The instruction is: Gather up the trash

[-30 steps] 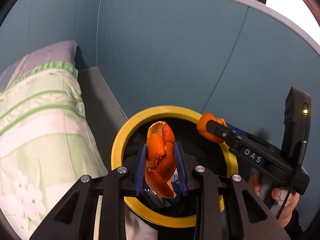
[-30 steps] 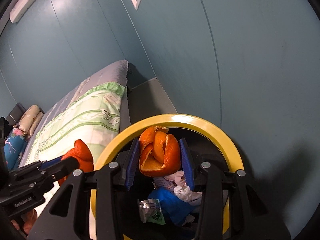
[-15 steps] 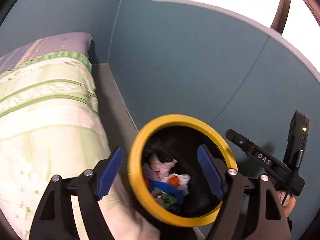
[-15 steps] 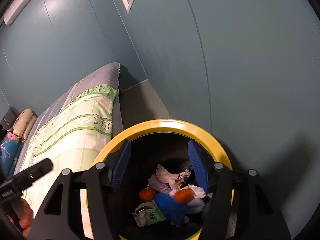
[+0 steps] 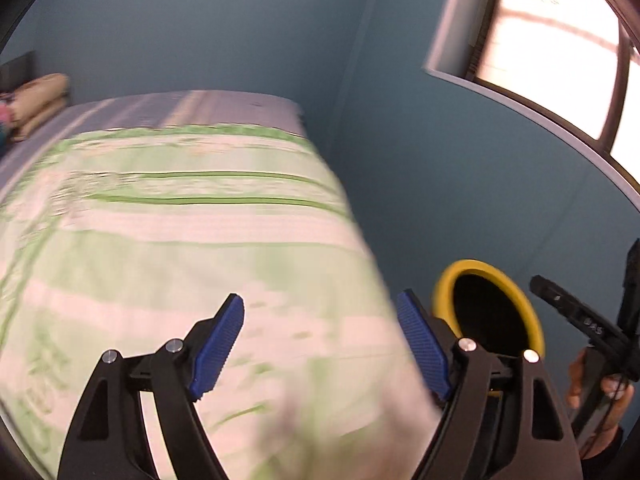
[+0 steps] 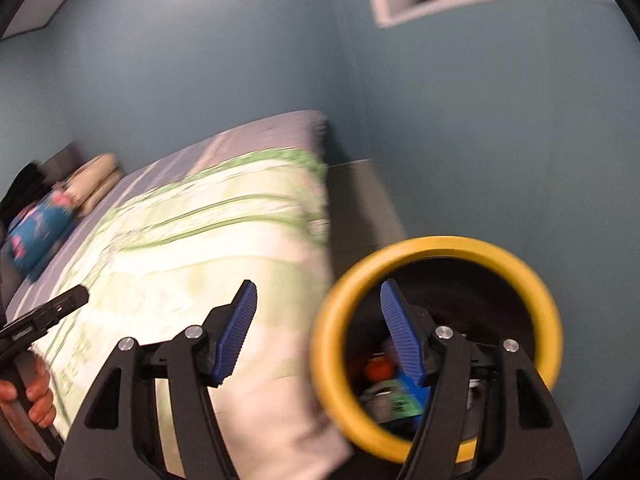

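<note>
A black bin with a yellow rim [image 6: 440, 244] stands on the floor beside the bed. Inside it lie an orange peel [image 6: 378, 368], a green wrapper [image 6: 404, 398] and other scraps. My right gripper [image 6: 316, 320] straddles the bin's left rim, its jaws opening with nothing held between them. My left gripper [image 5: 320, 300] hangs over the bed cover, its jaws also opening and empty. In the left wrist view the bin [image 5: 472, 268] sits to the right, and a finger of my right gripper [image 5: 568, 312] reaches in beyond it. The picture is motion-blurred.
A bed with a green and white cover [image 5: 180, 240] fills the left side. Pillows [image 6: 92, 176] and a blue patterned cushion [image 6: 36, 236] lie at its far end. Teal walls stand close behind the bin, with a window [image 5: 552, 40] above. A person's hand [image 6: 36, 396] holds the left gripper.
Both grippers let go of their orange peels, which dropped into the bin, and their jaws opened wide. Both then swung left, away from the bin and towards the bed.
</note>
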`<control>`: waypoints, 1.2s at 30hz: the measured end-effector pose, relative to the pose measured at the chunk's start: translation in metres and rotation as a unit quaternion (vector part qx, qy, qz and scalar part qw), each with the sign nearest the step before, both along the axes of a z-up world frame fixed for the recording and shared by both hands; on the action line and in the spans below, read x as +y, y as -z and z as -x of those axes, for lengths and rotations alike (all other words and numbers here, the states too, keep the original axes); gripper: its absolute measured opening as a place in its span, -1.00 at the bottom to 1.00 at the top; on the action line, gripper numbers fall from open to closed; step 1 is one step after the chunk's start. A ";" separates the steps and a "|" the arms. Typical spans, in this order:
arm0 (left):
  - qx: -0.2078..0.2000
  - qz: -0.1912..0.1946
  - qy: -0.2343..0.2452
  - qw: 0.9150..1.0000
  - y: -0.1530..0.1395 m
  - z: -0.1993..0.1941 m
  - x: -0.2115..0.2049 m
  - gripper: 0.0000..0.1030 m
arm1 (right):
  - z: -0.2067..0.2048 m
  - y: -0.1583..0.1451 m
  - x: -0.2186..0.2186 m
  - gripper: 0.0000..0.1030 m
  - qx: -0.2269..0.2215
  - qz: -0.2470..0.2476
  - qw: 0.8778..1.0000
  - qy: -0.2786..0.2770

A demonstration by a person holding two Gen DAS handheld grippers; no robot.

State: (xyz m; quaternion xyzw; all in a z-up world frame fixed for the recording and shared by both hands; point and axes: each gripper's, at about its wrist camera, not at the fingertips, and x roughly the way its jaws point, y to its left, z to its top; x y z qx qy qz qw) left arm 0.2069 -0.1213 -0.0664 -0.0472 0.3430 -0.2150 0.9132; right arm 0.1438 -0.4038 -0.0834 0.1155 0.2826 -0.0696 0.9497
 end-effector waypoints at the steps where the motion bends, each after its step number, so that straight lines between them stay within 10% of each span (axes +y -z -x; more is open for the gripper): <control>1: -0.003 -0.002 -0.012 1.000 0.000 0.000 0.013 0.53 | -0.002 -0.002 0.017 0.21 0.000 0.007 1.000 -0.015; 10: -0.120 0.004 -0.115 0.986 -0.050 0.080 0.108 0.84 | 0.021 -0.042 0.135 0.83 -0.093 0.096 0.990 -0.036; 18: -0.201 0.001 -0.164 0.966 -0.084 0.137 0.132 0.84 | 0.064 -0.066 0.163 0.84 -0.178 0.109 0.977 0.036; 36: -0.221 0.028 -0.186 0.957 -0.087 0.180 0.131 0.84 | 0.082 -0.049 0.187 0.84 -0.154 0.103 0.983 0.010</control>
